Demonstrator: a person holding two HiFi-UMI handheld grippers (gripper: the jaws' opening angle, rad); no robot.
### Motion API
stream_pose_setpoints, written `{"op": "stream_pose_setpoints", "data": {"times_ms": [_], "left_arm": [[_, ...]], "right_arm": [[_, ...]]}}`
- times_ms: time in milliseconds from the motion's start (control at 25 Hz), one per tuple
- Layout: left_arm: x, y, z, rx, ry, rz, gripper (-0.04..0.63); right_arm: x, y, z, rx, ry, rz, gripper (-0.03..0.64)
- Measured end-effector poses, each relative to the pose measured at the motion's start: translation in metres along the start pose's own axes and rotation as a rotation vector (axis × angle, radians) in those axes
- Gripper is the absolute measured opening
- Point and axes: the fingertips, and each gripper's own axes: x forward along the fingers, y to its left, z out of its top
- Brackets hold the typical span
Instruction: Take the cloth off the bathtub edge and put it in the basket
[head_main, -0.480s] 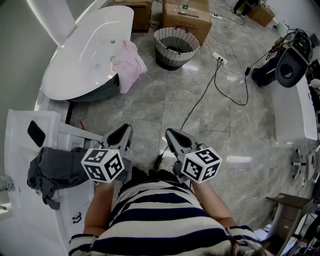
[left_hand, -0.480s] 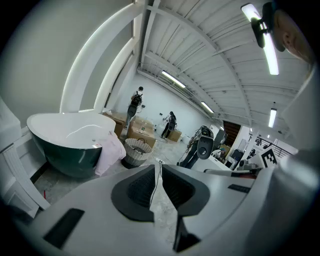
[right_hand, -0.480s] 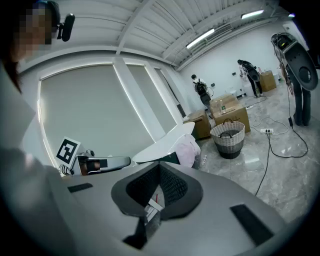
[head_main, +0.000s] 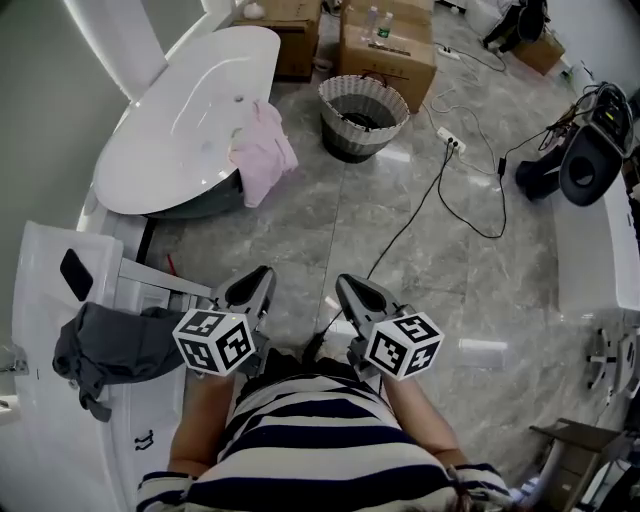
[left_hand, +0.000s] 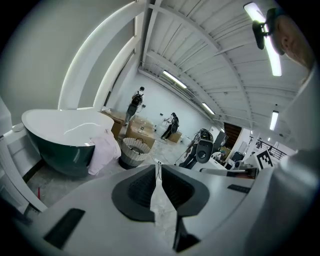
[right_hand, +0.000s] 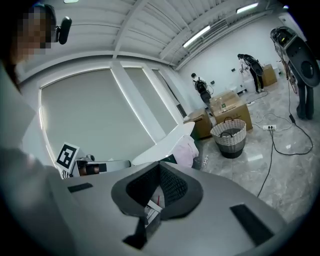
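Both grippers low in front of the person's striped shirt (head_main: 310, 440), side by side, aimed out over the grey marble floor (head_main: 330, 230). Left gripper (head_main: 262, 273): fingers drawn in to a thin slit, nothing between them. Right gripper (head_main: 346, 283): fingers fully together, also empty.

Pink cloth (head_main: 262, 150) is draped over the near rim of the white bathtub (head_main: 180, 120), with most of it hanging down the tub's dark outer side. It's well apart from both grippers. From the left gripper view it sits left of centre, just past the fingers' line.

Woven basket (head_main: 363, 115) stands on the floor to the right of the tub, near the cloth but not touching it. The inside looks dark, contents can't be made out. Cardboard box (head_main: 388, 45) is right behind it. A power strip (head_main: 453, 144) w/ a black cable trails across the floor to the right of the basket.

Far left: dark grey garment (head_main: 115, 345) hangs off the edge of a white tabletop (head_main: 35, 300).
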Motion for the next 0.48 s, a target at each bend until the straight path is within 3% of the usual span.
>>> {"op": "stream_pose_setpoints", "data": {"times_ms": [480], "left_arm": [[-0.002, 0.005, -0.002, 0.001, -0.100, 0.088, 0.035]], "right_arm": [[0.006, -0.017, 0.000, -0.012, 0.038, 0.059, 0.026]]}}
